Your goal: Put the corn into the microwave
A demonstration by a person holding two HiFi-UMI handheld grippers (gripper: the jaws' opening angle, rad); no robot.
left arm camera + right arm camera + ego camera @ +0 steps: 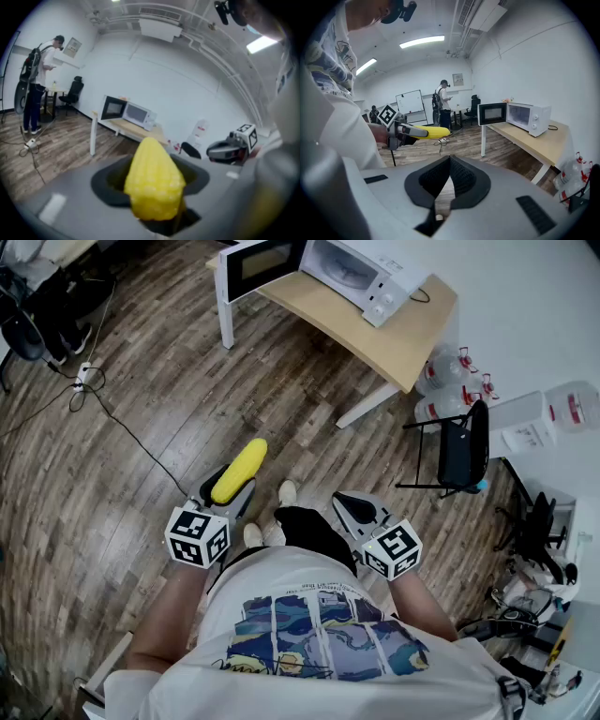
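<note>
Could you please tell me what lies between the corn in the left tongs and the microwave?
In the head view, only bare wooden floor separates the corn from the table bearing the microwave.

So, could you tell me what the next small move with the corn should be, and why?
Probably step toward the table with the left gripper shut on the corn. The microwave stands well ahead on it with its door already open, so nothing needs opening first; only the distance has to be closed.
</note>
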